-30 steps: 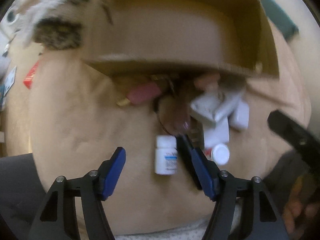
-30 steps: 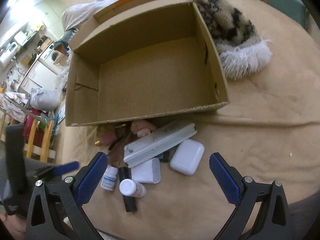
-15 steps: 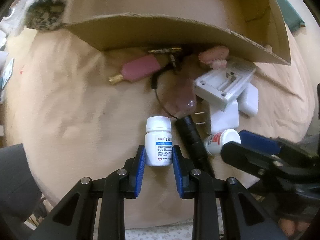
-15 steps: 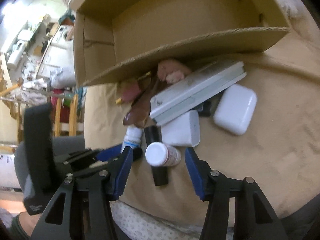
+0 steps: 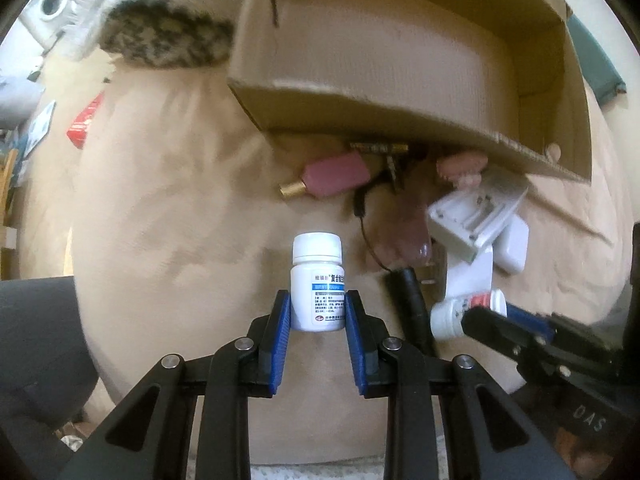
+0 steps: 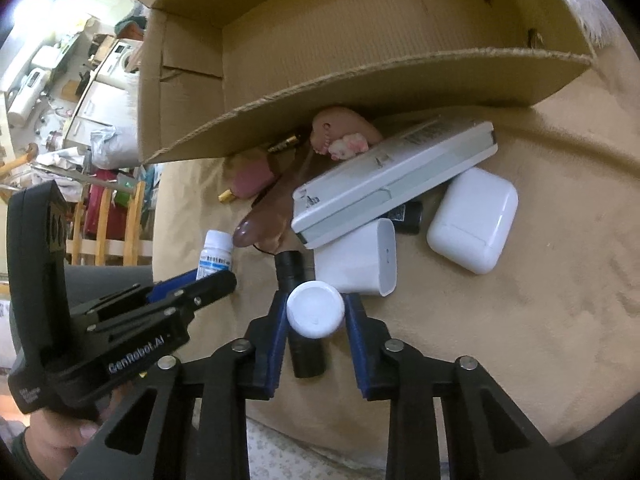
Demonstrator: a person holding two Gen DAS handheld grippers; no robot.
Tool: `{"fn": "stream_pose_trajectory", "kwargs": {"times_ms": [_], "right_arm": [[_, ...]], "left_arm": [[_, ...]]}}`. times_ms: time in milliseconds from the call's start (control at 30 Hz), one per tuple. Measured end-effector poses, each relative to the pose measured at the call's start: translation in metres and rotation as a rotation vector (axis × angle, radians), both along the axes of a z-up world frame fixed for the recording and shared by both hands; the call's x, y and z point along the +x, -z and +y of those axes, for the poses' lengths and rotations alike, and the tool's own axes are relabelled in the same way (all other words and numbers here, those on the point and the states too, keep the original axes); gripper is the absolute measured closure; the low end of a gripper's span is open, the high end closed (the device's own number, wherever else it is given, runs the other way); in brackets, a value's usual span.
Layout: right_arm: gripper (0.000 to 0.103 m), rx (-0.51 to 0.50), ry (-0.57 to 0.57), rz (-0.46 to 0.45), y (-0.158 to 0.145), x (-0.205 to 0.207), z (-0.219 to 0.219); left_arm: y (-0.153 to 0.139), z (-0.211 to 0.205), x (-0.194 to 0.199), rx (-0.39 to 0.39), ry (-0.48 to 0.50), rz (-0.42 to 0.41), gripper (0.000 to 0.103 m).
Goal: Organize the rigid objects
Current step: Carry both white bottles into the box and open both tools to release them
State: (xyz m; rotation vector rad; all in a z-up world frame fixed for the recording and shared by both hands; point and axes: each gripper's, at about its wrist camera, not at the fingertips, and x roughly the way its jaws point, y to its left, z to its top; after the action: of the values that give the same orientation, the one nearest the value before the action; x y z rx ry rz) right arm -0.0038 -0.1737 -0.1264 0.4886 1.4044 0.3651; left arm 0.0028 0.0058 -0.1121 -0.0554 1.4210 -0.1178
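My left gripper (image 5: 317, 308) is shut on a white pill bottle with a blue label (image 5: 318, 280), held upright above the tan cloth. My right gripper (image 6: 316, 314) is shut on a second white pill bottle (image 6: 315, 309), seen cap-on; this bottle also shows in the left wrist view (image 5: 464, 312). An open, empty cardboard box (image 6: 360, 24) lies beyond. In front of it sits a pile: a white flat device (image 6: 394, 176), a white charger (image 6: 360, 258), a white earbud case (image 6: 472, 220), a black cylinder (image 6: 304, 344), a pink bar (image 5: 336, 174).
A furry speckled cushion (image 5: 160, 32) lies left of the box in the left wrist view. A red packet (image 5: 84, 122) is at the cloth's left edge. A teal object (image 5: 596, 76) lies at the right. The other gripper's body (image 6: 100, 320) sits low left in the right wrist view.
Both grippers have closed from wide open onto their pill bottles. The left one now holds its bottle lifted and upright; the right one has moved down onto the second bottle.
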Motion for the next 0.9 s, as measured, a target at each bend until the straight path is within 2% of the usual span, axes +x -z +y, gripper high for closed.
{"fn": "stream_pose_trajectory", "kwargs": {"times_ms": [200,367,600,733,900], "right_arm": [[0.075,0.015,0.007,-0.068,-0.014,-0.001,-0.001],[0.075,0.081,0.045,-0.164,-0.042,-0.01,-0.015],[0.075,0.127,0.11,-0.346,-0.098,-0.006,-0.038],[0.075,0.133,0.132,-0.404,-0.124,0.004,-0.053],[0.075,0.12,0.147,-0.448,-0.142,0.025,-0.063]], "left_arm": [[-0.027,0.021,-0.008,-0.003,-0.03,-0.044,0.079],[-0.054,0.049,-0.008,-0.012,-0.062,-0.101,0.079],[-0.102,0.032,0.003,-0.002,-0.085,-0.267,0.079],[-0.113,0.013,0.017,-0.012,-0.093,-0.347,0.079],[-0.128,0.0,0.039,-0.021,-0.078,-0.389,0.079]]}}
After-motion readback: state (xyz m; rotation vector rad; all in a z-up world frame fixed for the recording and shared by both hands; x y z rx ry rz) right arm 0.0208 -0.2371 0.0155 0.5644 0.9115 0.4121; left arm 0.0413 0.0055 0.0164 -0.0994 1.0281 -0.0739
